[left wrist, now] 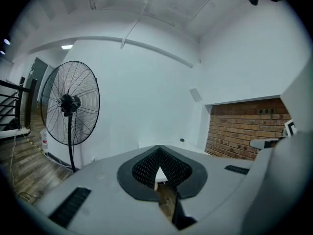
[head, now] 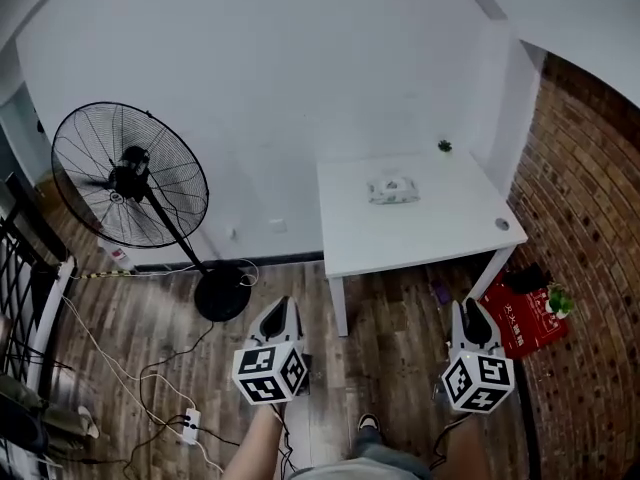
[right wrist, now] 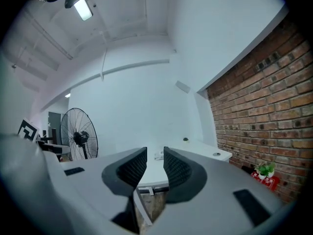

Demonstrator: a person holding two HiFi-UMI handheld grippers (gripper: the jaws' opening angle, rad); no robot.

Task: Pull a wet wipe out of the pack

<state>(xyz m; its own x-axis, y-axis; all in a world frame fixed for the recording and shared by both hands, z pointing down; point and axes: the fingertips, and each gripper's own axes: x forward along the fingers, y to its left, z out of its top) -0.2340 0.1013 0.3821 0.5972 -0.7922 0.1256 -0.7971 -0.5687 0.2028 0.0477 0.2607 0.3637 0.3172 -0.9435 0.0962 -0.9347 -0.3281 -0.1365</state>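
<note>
Nearest me, both grippers hang low over the wooden floor, well short of the desk. The left gripper (head: 280,313) has its tips pressed together on nothing, and the right gripper (head: 470,313) shows a narrow, empty gap. I judge the job not yet begun: reaching, steadying the pack and drawing a wipe all remain. Farther on, the wet wipe pack (head: 392,190) lies on the white desk (head: 420,243), about mid-width and toward the far edge (too small to tell whether its flap is open; no wipe shows poking out).
</note>
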